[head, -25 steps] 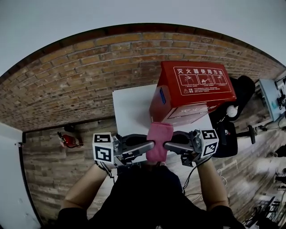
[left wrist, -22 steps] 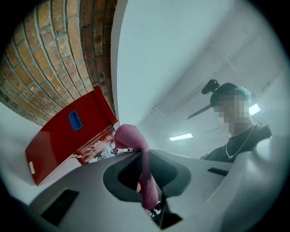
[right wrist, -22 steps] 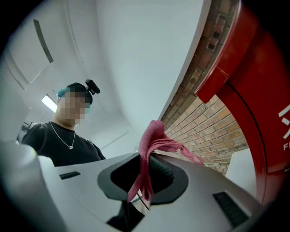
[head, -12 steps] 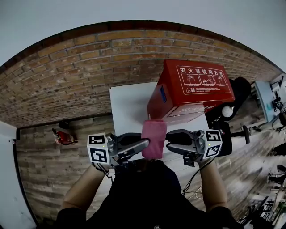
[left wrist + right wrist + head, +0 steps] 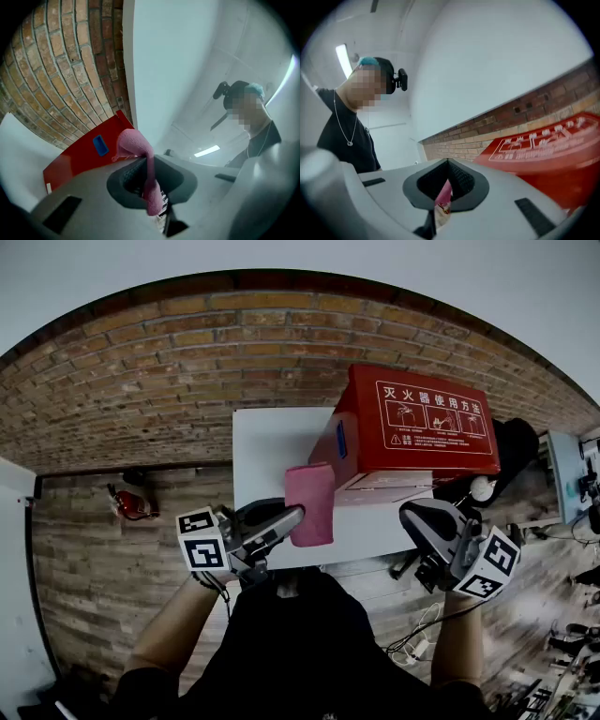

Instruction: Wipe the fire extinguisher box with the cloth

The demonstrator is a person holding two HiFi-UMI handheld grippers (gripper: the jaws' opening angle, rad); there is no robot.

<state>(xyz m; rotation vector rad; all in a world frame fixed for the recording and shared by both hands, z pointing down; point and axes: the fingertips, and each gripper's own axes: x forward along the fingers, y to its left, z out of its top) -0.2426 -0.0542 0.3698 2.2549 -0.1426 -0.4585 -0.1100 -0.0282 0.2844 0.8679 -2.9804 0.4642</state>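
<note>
Desk (image 5: 272,442): white, rectangular top, standing with its far edge against the brick wall (image 5: 141,381), its white surface showing to the left of and in front of the one item it is carrying. Fire extinguisher box (image 5: 412,423): red, rectangular, sitting directly on the desk's right half and reaching out to the right edge. Its broad face is carrying white lettering and three small diagrams and is facing up toward the head view, with a small blue patch showing on its left side wall.

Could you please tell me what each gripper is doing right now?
Left gripper: closed on the pink cloth.
Right gripper: jaws closed, a pink sliver between them, unidentifiable.
</note>
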